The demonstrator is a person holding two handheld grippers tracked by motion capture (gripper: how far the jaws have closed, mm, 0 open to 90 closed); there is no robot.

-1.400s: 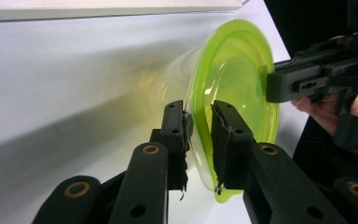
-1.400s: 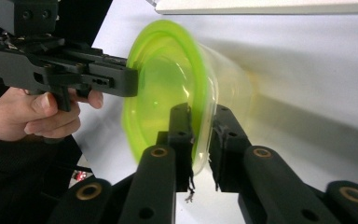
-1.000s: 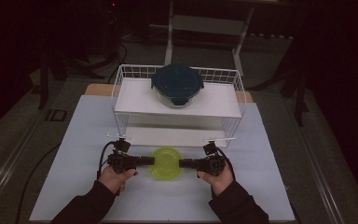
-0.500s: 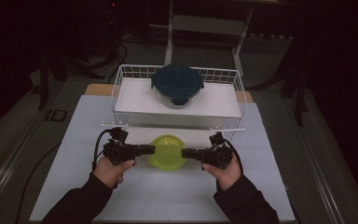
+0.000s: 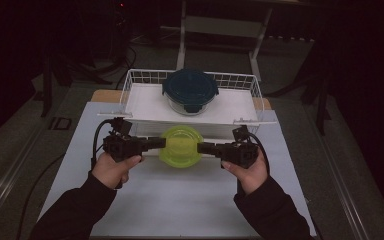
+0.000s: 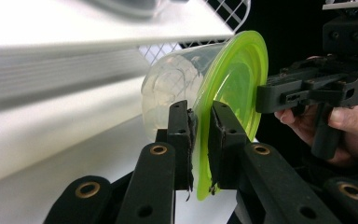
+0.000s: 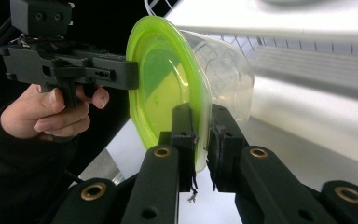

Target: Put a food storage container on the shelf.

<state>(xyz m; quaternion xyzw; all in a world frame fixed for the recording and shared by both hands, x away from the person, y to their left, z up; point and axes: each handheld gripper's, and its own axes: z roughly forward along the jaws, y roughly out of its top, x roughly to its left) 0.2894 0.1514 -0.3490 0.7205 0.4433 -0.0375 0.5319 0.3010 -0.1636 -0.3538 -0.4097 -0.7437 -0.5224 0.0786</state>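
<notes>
Two tools: the left tool (image 5: pixel 156 143) at nine o'clock and the right tool (image 5: pixel 203 147) at three o'clock. Two hands: a left hand (image 5: pixel 111 168) and a right hand (image 5: pixel 246 171). Two round containers: one clear container with a green lid (image 5: pixel 180 145) at centre, and one glass container with a dark blue lid (image 5: pixel 190 91) at twelve o'clock. One white wire basket (image 5: pixel 130 86) at twelve o'clock. One tabletop (image 5: pixel 180 205)

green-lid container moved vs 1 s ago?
Yes. The green-lid container, pinched at its rim by the left gripper and right gripper, has travelled away from the person, up to the near edge of the wire basket.
</notes>
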